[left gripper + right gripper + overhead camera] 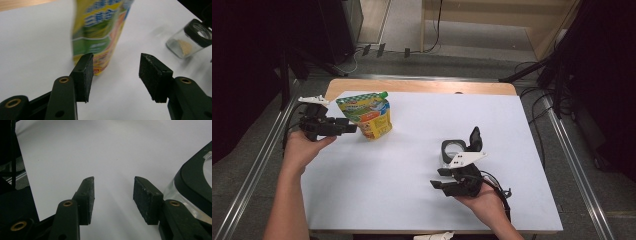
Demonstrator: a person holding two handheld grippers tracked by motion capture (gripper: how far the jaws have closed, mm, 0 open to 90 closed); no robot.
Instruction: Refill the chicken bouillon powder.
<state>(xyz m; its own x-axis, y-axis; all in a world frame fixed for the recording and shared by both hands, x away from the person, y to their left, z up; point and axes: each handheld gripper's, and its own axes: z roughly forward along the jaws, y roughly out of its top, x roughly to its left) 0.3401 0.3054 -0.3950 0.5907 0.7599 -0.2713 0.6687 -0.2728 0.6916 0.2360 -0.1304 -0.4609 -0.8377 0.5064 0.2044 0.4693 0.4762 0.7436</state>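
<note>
Right gripper (439,178) nearest, jaws parted and empty, just beside the glass jar (452,148), left gripper (353,128) well left of the jar, jaws apart on nothing, green-and-yellow pouch (368,115) standing just beyond its tips, on the white table (412,165).

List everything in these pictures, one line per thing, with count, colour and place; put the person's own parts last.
pouch: one, yellow and green with a green cap, upright at the sheet's far left.
glass jar: one, clear with a black collar and flip lid open, a little pale powder inside, right of centre.
white sheet: one, covering the wooden table.
left gripper: one, black, jaws open, level, just short of the pouch.
right gripper: one, black, jaws open, nothing between them, beside the jar.
forearms: two, entering from the bottom edge.
</note>
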